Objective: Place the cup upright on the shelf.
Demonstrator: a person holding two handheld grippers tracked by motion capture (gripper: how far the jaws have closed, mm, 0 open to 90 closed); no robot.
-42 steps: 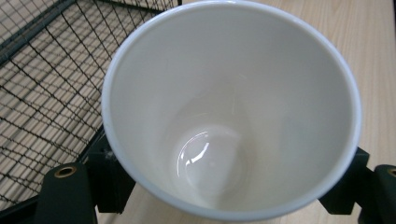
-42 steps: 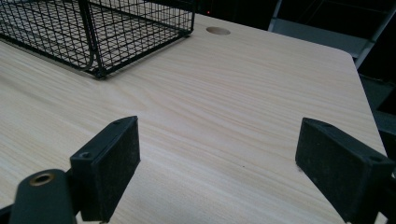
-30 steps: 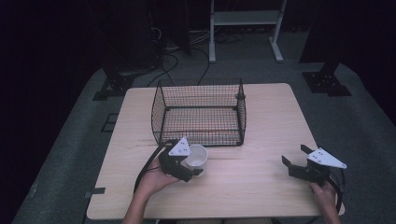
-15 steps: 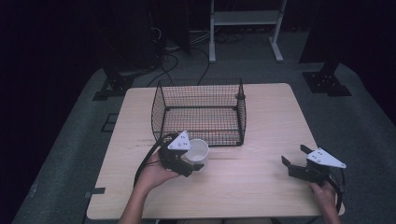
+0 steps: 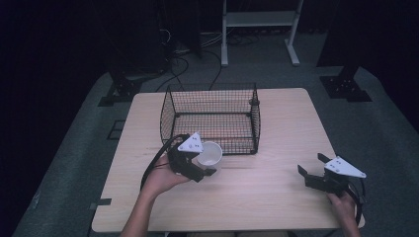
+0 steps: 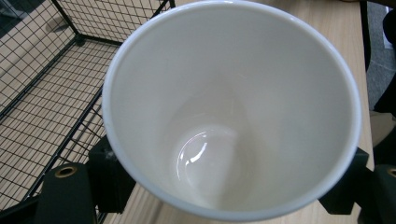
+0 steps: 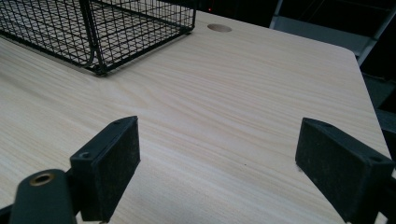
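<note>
One white ceramic cup (image 5: pixel 211 154) is clamped in the left tool (image 5: pixel 196 165), lifted just beside the black wire basket (image 5: pixel 212 118). I judge it must next clear the front wall. Right tool (image 5: pixel 316 173) rests apart.

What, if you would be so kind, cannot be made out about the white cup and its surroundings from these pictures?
- Left gripper view: the glossy white cup hides its own outer wall and base, and the table under it.
- Same view: the left tongs' black pads are mostly covered by the cup's rim, so their contact is hidden.
- High view: the black wire basket has a floor too small and dim to check closely.
- Right gripper view: the basket is cut off by the top-left edge.
</note>
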